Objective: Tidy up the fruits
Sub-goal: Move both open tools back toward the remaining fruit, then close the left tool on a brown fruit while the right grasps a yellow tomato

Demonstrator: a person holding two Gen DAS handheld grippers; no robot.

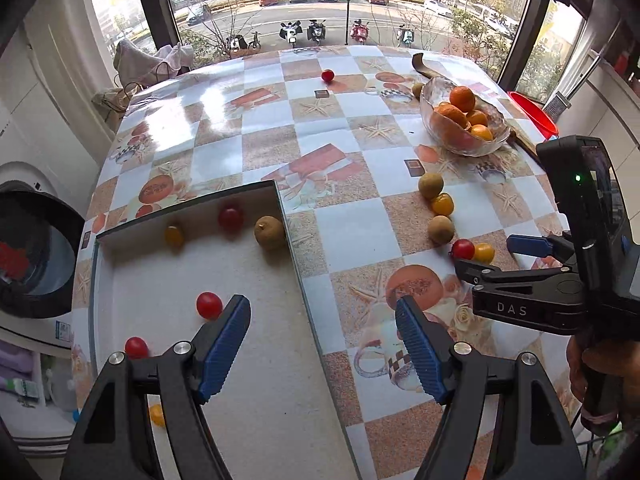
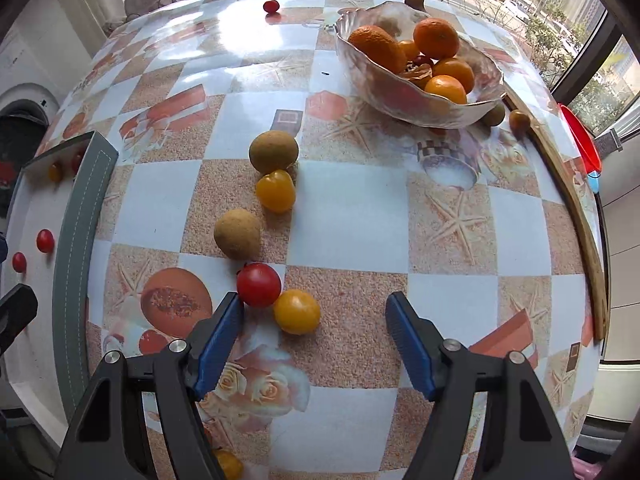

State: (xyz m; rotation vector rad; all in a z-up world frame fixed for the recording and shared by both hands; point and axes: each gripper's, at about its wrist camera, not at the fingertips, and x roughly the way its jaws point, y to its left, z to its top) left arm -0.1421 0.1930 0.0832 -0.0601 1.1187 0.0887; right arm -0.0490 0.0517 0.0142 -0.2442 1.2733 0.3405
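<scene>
Fruits are split: small red and yellow tomatoes point(image 1: 209, 305) and a brown longan sit in the shallow grey-edged tray point(image 1: 192, 264), which only the left wrist view shows properly. The right view gets closer on the clear glass bowl of oranges point(image 2: 420, 108) and loose red tomato point(image 2: 259, 284) on the checkered desk point(image 2: 360, 220). Left hand-held gripper point(image 1: 322, 316) and right hand-held gripper point(image 2: 314, 312) both spread, holding nothing

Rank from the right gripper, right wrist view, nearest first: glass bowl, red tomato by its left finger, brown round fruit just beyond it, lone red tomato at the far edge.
1. Red tomato, at the right gripper's left fingertip.
2. Brown round fruit, just beyond.
3. Glass bowl, far right.
4. Lone red tomato, far edge.
</scene>
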